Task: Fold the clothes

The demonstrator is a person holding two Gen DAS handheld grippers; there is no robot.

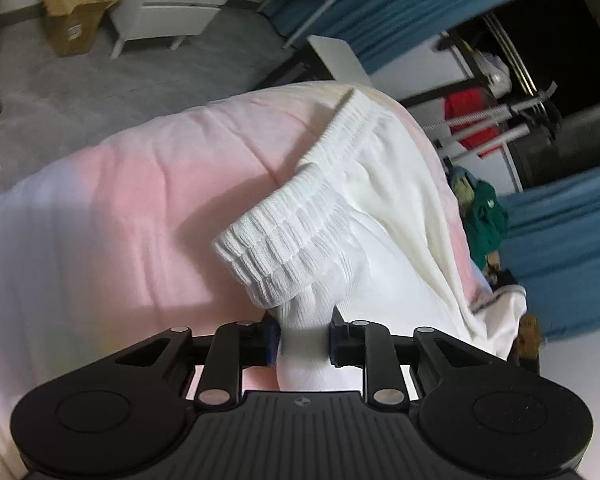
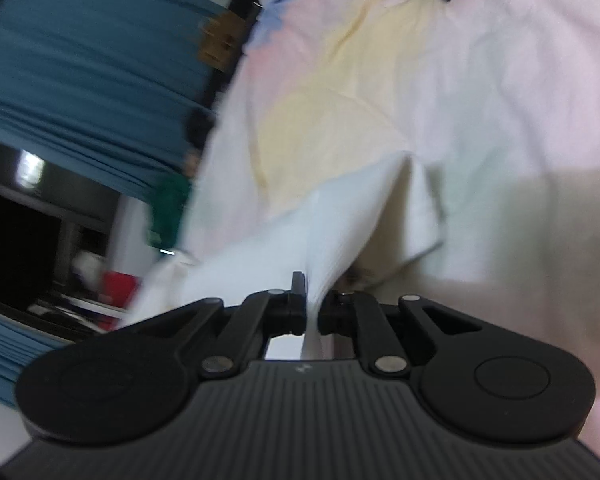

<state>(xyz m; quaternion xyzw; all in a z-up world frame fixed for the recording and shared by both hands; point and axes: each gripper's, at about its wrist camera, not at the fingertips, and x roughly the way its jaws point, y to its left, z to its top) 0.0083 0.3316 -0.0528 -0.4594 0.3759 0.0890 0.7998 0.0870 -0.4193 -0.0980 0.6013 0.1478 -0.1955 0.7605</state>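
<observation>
L gripper (image 1: 303, 338): black plastic linkage fingers w/ blue pads, pinching a bunched fold of the white garment (image 1: 340, 216) just below its elastic waistband (image 1: 276, 236). Waistband = ribbed, gathered knit in stacked ridges, curling over into a rounded lip right above the L gripper; body fabric is a finer rib, soft, draping in long folds away from the waistband toward the far edge of the bedspread (image 1: 140, 184). Garment lifted at the pinch, rest trails across the bedspread. Bedspread: smooth, lightly creased cotton-like sheet, pastel pink fading to white and pale yellow, rounded bulge under fisheye. R gripper (image 2: 311, 306): same black fingers, nearly pressed together, clamping a thin pleat of the same white garment (image 2: 340, 216); cloth fans out from the pinch into a flat wedge w/ a straight hemmed edge lying on the bedspread (image 2: 500, 100). R view motion-blurred, weave not resolvable. Beyond the bedspread's far edge in L view: grey floor, open brown corrugated cardboard box (image 1: 76, 4), white drawer unit (image 1: 172, 4) on thin legs. To the side of the bedspread: blue pleated curtain (image 1: 560, 240), heap of green cloth (image 1: 484, 216), red item (image 1: 466, 116) behind metal rails; what it is, can't tell.
</observation>
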